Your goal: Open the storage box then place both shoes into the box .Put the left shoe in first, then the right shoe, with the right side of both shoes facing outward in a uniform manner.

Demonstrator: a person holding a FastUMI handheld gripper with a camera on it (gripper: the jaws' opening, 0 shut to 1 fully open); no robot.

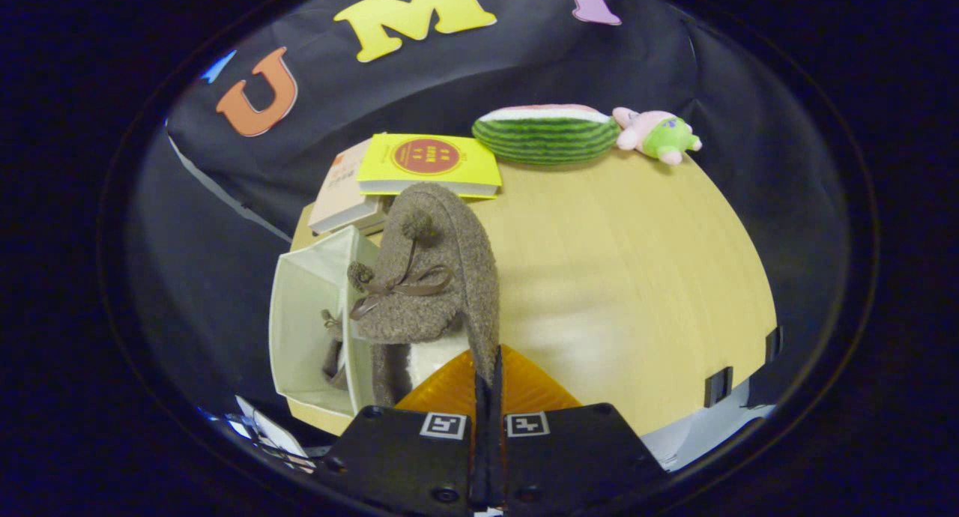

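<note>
At far left stands the storage box (pixel 311 322), a pale, thin-walled container of translucent plastic with its opening exposed; inside it lies a shoe (pixel 333 352), a dim shape with a small bow showing. Just right of the box, and overlapping its near wall, hangs the second shoe (pixel 434 270), a slipper of coarse grey-brown felted wool with a rounded toe, a brown ribbon bow and two fuzzy pompoms, its pale fleecy lining exposed near the heel. The gripper (pixel 487 386) has its two fingers pressed together on the thin heel wall of this slipper, with almost no gap between them. Behind the slipper lie two books, a cream one (pixel 345 191) and a yellow one (pixel 428 162) with a red round emblem. Farther right rest a striped plush watermelon slice (pixel 545 135) and a pink-and-green plush toy (pixel 658 135). All sit on a smooth, light wood-grain table (pixel 637 277).
</note>
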